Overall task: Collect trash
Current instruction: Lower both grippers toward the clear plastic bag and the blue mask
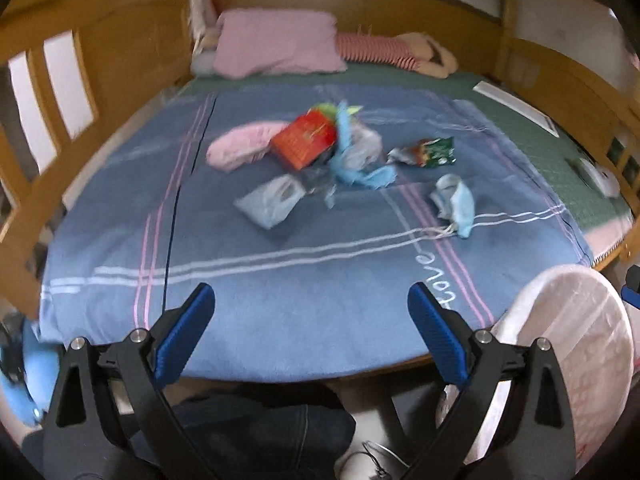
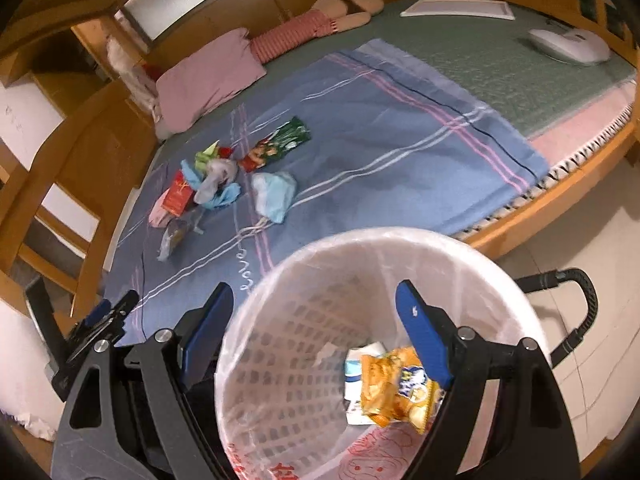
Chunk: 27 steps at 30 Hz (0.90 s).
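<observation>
Right gripper (image 2: 316,328) hangs over the lined waste basket (image 2: 516,304) beside the bed, jaws spread wide with nothing between the pads; an orange snack wrapper (image 2: 396,392) and white paper scraps lie at the basket's bottom. Left gripper (image 1: 312,328) points at the blue blanket (image 1: 280,280) from the foot of the bed, jaws likewise wide and empty. Trash sits clustered mid-blanket: red carton (image 1: 304,142), green-red snack packet (image 1: 426,152), crumpled blue face mask (image 1: 456,202), clear plastic bag (image 1: 268,200), blue and grey scraps between (left view blurred, finer detail unreadable)
</observation>
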### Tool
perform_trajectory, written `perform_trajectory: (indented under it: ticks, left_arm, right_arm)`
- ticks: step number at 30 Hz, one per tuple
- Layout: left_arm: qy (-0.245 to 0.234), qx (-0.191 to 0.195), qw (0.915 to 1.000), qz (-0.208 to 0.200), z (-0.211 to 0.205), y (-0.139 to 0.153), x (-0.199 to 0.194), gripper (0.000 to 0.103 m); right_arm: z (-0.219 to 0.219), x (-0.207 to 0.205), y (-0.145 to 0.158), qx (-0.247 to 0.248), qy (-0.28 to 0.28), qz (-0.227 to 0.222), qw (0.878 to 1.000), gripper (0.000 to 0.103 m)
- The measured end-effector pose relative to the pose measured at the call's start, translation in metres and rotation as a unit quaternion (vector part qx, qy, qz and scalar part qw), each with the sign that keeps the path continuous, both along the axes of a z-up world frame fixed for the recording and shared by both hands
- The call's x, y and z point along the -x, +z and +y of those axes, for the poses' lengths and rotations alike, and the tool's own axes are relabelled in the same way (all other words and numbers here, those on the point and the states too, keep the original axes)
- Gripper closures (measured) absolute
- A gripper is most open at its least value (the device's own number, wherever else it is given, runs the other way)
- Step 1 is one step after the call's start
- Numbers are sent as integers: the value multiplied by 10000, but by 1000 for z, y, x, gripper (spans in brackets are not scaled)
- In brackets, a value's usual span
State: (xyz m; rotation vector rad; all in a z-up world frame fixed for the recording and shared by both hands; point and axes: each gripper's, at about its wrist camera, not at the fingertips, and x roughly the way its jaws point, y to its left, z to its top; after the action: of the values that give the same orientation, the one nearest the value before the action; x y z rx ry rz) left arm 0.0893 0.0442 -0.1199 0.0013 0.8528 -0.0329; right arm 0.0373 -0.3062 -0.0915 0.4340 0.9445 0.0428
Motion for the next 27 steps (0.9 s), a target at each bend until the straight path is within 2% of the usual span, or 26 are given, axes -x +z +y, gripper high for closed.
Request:
perform_trajectory:
  ticks: [5, 11, 13, 15, 16, 17, 18, 20, 21, 24, 27]
  left_arm:
    - [600, 424, 9960, 512, 28, -18, -9, 6]
    - [1225, 945, 9875, 301, 60, -17, -5, 6]
    - [1386, 831, 9867, 173, 67, -14, -17, 6]
    - [1594, 410, 9863, 65, 74, -14, -37, 6]
    - [1692, 282, 9851, 140, 78, -17, -47, 6]
    - [1785, 303, 9831, 282, 83, -21, -58, 6]
    - [1835, 555, 9807, 390, 90, -25, -68, 6]
    - [1796, 1143, 9760, 460, 96, -30, -83, 6]
    - [1726, 1257, 9759, 454, 95, -30, -89, 6]
    - [1422, 1325, 9800, 421, 83, -29, -110, 6]
    - [1216, 1131, 9859, 198, 62, -28, -130, 4]
  right_arm:
    - [25, -26, -4, -105, 232, 283, 9993, 21]
    - [51, -58, -4, -51, 503, 364, 9981, 21]
    - [57, -74, -7, -3, 534, 429, 9977, 21]
    - [64, -89, -10, 139, 509, 481, 9974, 21]
    - [68, -100, -13, 206, 488, 557, 9970, 21]
    - [71, -109, -17, 204, 497, 638, 9965, 21]
    - [73, -115, -20, 195, 504, 690, 9961, 21]
    - [81, -136, -31, 230, 571, 866, 9943, 21]
    - [82, -142, -33, 261, 567, 903, 9940, 21]
    - [85, -167, -42, 288, 462, 968, 9938, 21]
    - [85, -188, -49, 373, 195, 908, 9950, 21]
